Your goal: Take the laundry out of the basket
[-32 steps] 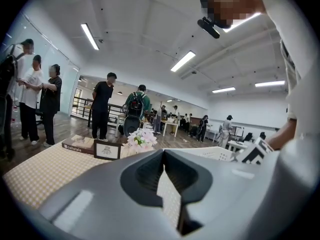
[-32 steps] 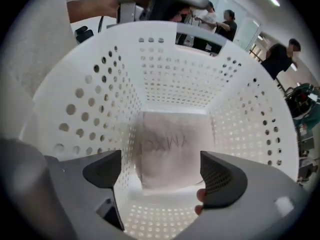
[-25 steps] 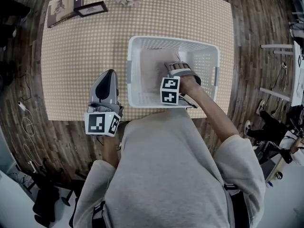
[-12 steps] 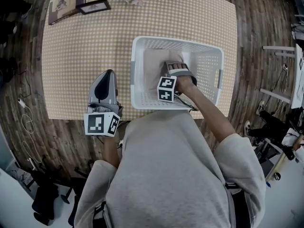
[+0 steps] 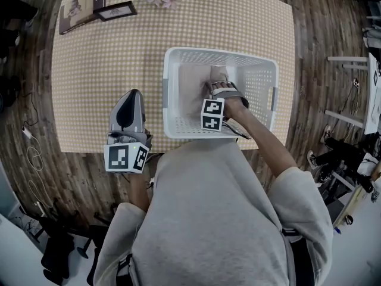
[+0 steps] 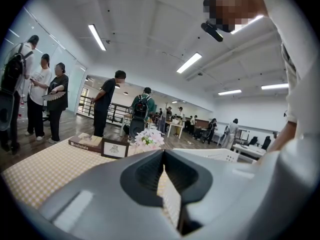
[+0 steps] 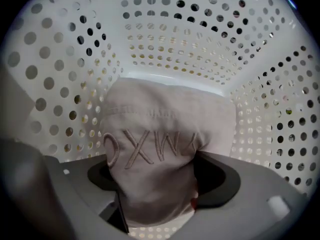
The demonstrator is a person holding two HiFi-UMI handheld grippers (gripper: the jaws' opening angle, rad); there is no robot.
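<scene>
Center frame, inside the white basket [image 5: 178, 55], the pale garment [image 7: 160, 149] sits bunched in my right gripper [image 7: 155, 194], whose jaws have just been closing onto it. Lower left, my left gripper [image 5: 131, 97] hangs over the checked table [image 5: 95, 70], jaws together, empty.

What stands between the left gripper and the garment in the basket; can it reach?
Probably not directly: the left gripper sits outside the basket, whose wall intervenes, and the right gripper, jaws just closing, grips the garment.
</scene>
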